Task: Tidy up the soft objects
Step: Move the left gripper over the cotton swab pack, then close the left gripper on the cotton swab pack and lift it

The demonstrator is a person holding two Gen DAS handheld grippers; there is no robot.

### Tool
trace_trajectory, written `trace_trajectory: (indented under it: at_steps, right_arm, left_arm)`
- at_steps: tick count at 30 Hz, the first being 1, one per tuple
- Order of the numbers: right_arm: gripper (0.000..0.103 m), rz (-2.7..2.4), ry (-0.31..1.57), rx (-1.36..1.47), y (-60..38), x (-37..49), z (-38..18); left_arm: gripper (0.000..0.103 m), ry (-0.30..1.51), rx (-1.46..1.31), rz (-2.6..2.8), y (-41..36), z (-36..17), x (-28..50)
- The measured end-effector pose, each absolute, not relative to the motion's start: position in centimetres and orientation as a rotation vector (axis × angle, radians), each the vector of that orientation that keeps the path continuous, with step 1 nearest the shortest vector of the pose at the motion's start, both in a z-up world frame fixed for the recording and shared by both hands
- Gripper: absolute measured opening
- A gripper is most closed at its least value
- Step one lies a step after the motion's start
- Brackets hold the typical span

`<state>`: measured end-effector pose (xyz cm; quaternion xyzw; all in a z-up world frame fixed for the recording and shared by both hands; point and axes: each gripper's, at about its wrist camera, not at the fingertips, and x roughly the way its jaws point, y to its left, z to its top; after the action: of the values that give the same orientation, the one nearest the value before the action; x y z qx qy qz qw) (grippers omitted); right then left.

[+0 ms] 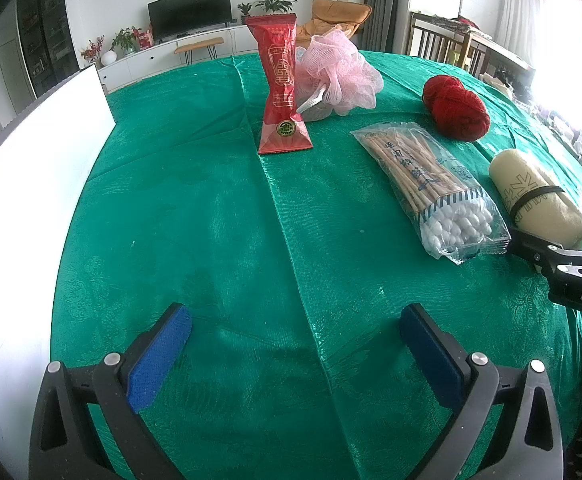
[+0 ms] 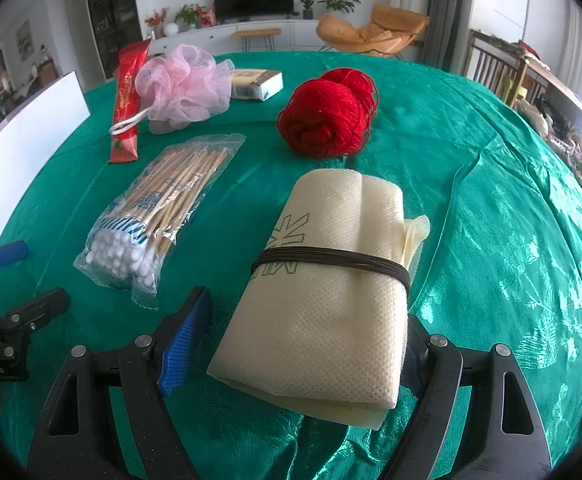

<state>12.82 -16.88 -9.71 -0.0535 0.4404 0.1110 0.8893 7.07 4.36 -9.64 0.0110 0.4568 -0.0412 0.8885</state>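
A cream rolled cloth (image 2: 323, 304) bound by a dark band lies between the fingers of my right gripper (image 2: 303, 332); the jaws are open around its near end, and the left pad (image 2: 183, 344) stands apart from it. The roll (image 1: 539, 196) also shows at the right of the left wrist view. A red yarn ball (image 2: 327, 116) (image 1: 457, 108), a pink mesh sponge (image 2: 183, 84) (image 1: 339, 76), a bag of cotton swabs (image 2: 159, 208) (image 1: 431, 192) and a red packet (image 1: 285, 88) (image 2: 127, 100) sit on the green tablecloth (image 1: 211, 220). My left gripper (image 1: 295, 344) is open and empty over bare cloth.
A white board (image 1: 31, 160) (image 2: 23, 140) stands along the table's left edge. A small white box (image 2: 257, 84) lies behind the sponge. Chairs (image 2: 499, 68) stand beyond the table's far right edge.
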Motion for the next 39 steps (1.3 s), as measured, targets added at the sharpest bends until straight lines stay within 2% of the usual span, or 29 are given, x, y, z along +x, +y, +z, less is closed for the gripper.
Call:
trace_trajectory:
  at_steps: [12,17,22,25,30,36,39]
  right_arm:
    - [0.083,0.230,0.915,-0.111,-16.9,12.8,-9.7]
    - [0.084,0.232,0.915,-0.111,-16.9,12.8,-9.7]
    - [0.085,0.233,0.916,-0.111,-16.8,12.9,-9.7]
    - [0.085,0.233,0.915,-0.111,-16.8,12.9,-9.7]
    - [0.085,0.232,0.915,-0.111,-16.8,12.9,-9.6]
    - [0.085,0.232,0.915,-0.111,-16.8,12.8,-9.6]
    - [0.085,0.231,0.915,-0.111,-16.8,12.8,-9.6]
  left_arm:
    - [0.103,0.971,0.022,-0.093,4.3,-9.5,7.2]
    - [0.103,0.935,-0.144,-0.186,5.1,-6.0,7.3]
    - [0.103,0.902,-0.346,-0.250,7.5,-2.6,10.7]
    - [0.103,0.898,-0.450,-0.216,8.6,-2.4,12.7]
    - [0.100,1.015,-0.328,-0.288,3.1,-3.5,17.4]
    - [0.084,1.168,-0.095,-0.218,-3.0,-7.8,19.6]
    - [0.085,1.163,0.024,-0.181,-4.9,-8.7,19.0]
